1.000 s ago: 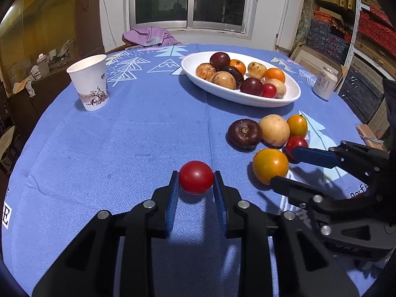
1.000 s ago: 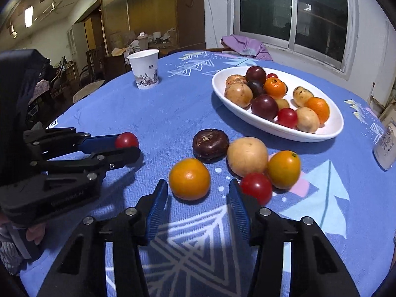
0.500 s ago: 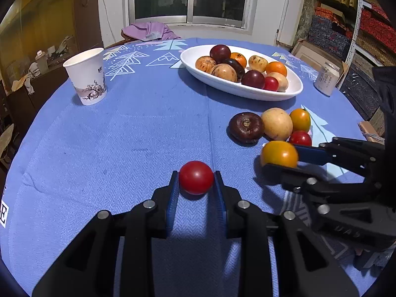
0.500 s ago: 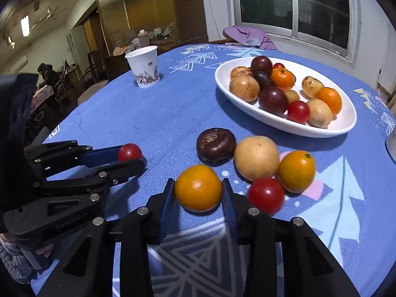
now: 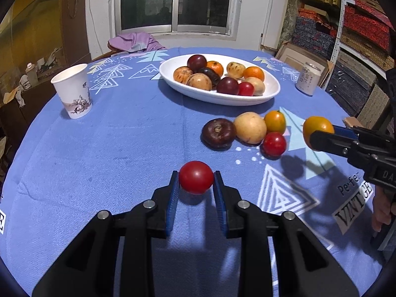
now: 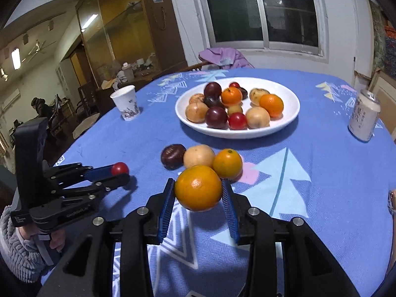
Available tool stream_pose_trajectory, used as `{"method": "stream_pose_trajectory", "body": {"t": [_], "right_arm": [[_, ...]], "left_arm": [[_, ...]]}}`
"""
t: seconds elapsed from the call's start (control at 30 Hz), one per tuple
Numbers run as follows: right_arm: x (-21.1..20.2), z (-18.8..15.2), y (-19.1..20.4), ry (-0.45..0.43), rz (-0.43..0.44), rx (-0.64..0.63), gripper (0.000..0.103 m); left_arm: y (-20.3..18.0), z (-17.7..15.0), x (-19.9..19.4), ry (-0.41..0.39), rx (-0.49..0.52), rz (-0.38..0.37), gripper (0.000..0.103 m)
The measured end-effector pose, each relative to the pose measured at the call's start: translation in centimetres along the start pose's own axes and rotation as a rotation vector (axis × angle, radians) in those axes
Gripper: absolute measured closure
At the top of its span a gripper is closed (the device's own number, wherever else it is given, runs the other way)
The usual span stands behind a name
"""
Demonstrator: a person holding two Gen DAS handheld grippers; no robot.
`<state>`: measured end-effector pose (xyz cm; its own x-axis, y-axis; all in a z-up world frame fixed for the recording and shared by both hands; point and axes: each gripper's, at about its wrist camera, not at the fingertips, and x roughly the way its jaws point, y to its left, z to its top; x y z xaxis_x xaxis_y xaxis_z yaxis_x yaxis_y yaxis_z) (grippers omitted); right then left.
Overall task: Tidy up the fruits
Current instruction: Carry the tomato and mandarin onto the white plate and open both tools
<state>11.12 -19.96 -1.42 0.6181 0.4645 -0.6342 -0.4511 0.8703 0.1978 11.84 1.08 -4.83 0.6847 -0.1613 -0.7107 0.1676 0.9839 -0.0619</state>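
The left gripper [image 5: 196, 185] has its jaws drawn narrow on a small red tomato [image 5: 196, 177], the blue pads pressing its two sides at the lower middle of the left wrist view. The tomato is near round, a little wider than tall, so it has no clear long axis; it sits at the very tips of the jaws above the blue cloth of the surface [image 5: 111, 148], with its shadow under it.

The right gripper [image 6: 198, 198] holds an orange fruit [image 6: 198, 188] between its blue pads, the jaws standing wider than the left ones because the fruit is bigger. These jaws have just been closing, and the fruit is between them and pressed on both sides. It is lifted off the cloth, with a shadow below it in the lower middle of the right wrist view. The fruit is round, its small stem mark facing the camera.

Just beyond it lie a dark brown fruit [image 6: 172, 156], a pale yellow one [image 6: 199, 156] and a smaller orange one [image 6: 227, 163], touching in a row. In the left wrist view a second red tomato [image 5: 274, 144] lies against this group. The white dish [image 6: 289, 113], in the upper middle, is full of mixed fruit. A paper cup [image 6: 126, 106] stands to the upper left and a can [image 6: 363, 118] at the right edge
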Motion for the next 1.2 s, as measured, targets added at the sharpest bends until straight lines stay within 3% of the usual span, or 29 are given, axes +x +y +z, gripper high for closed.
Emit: {"method": "stream_pose_trajectory", "body": {"t": [0.13, 0.27, 0.47, 0.6, 0.7, 0.87, 1.0, 1.2], "right_arm": [[-1.6, 0.7, -0.1, -0.055, 0.004, 0.0, 0.064], [-3.2, 2.1, -1.9, -0.112, -0.011, 0.06, 0.064], [-6.1, 7.5, -4.7, -0.214, -0.092, 0.068, 0.065], [-6.4, 11.1, -6.5, -0.282, -0.096, 0.108, 0.065], [-4.7, 13.3, -8.0, -0.296, -0.088, 0.149, 0.065], [1.1, 16.0, -10.7, -0.224, -0.08, 0.208, 0.065], [6.5, 16.4, -13.0, -0.147, -0.084, 0.253, 0.065], [10.9, 15.4, -14.9, -0.086, -0.106, 0.278, 0.065]], "left_arm": [[-0.9, 2.3, -0.2, -0.014, 0.009, -0.019, 0.076], [-2.1, 6.9, -0.6, -0.07, 0.03, -0.012, 0.076], [-4.5, 13.2, -0.7, -0.149, 0.046, -0.022, 0.076], [-6.0, 15.8, 1.6, -0.146, 0.039, -0.041, 0.076], [-6.8, 16.9, 4.3, -0.11, 0.028, -0.059, 0.076], [-7.9, 17.3, 8.4, -0.064, 0.04, -0.066, 0.076], [-8.4, 17.3, 11.2, -0.032, 0.063, -0.065, 0.076], [-8.1, 17.0, 14.6, 0.017, 0.062, -0.071, 0.076]]}}
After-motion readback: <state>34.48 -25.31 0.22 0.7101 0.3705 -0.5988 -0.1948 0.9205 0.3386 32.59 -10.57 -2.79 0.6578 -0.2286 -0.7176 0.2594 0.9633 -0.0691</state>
